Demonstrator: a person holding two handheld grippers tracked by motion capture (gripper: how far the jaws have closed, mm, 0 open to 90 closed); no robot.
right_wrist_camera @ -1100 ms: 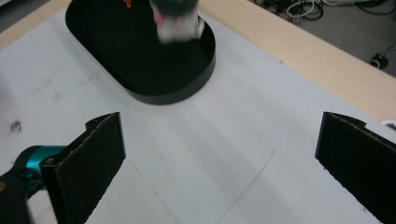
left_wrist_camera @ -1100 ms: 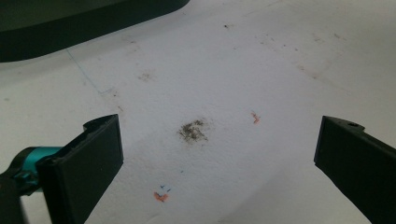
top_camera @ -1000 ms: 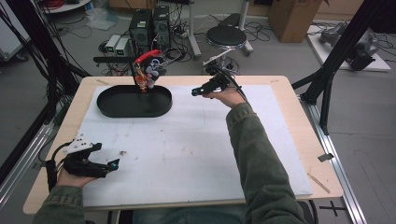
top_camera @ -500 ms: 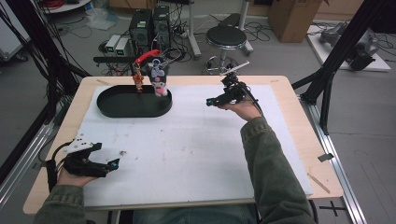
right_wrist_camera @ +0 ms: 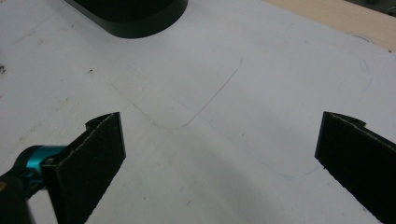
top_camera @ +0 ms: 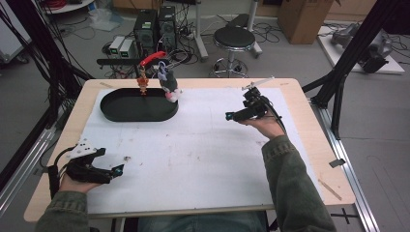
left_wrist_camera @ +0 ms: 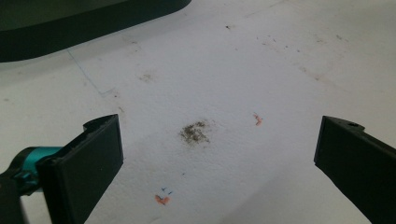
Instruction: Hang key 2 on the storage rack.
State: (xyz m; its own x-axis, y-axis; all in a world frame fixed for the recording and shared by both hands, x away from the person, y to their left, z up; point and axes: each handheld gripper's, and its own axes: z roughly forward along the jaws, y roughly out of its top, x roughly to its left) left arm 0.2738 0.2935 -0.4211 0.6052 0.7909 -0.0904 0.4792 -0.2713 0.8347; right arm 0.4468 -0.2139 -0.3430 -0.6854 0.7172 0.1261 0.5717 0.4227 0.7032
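The nearest thing to either hand worth picking up is the small grey soft toy (top_camera: pixel 167 82) standing at the far right rim of the black oval tray (top_camera: pixel 116 113), with a pink foot hanging over the edge; beside it, to the left, a red-handled trinket (top_camera: pixel 144 77) stands upright at the tray's far rim. From where I stand the toy looks light and squashy, plush rather than hard, so it should give under the pads and not slip; I would take it around the body, low enough that it doesn't flop, and lift straight up so the foot clears the rim. The right gripper (top_camera: pixel 232 115) hovers over the white mat (top_camera: pixel 203 159) to the right of the tray, well apart from the toy, its jaws spread wide with nothing between them, as the right gripper view shows plainly. The left gripper (top_camera: pixel 117 170) rests low at the near left corner, jaws likewise wide apart and holding nothing, pointed across a smudged patch (left_wrist_camera: pixel 194 132) of mat. Nothing lies between the right gripper and the toy, but the trinket stands close enough that a wide approach from the left could knock it over.
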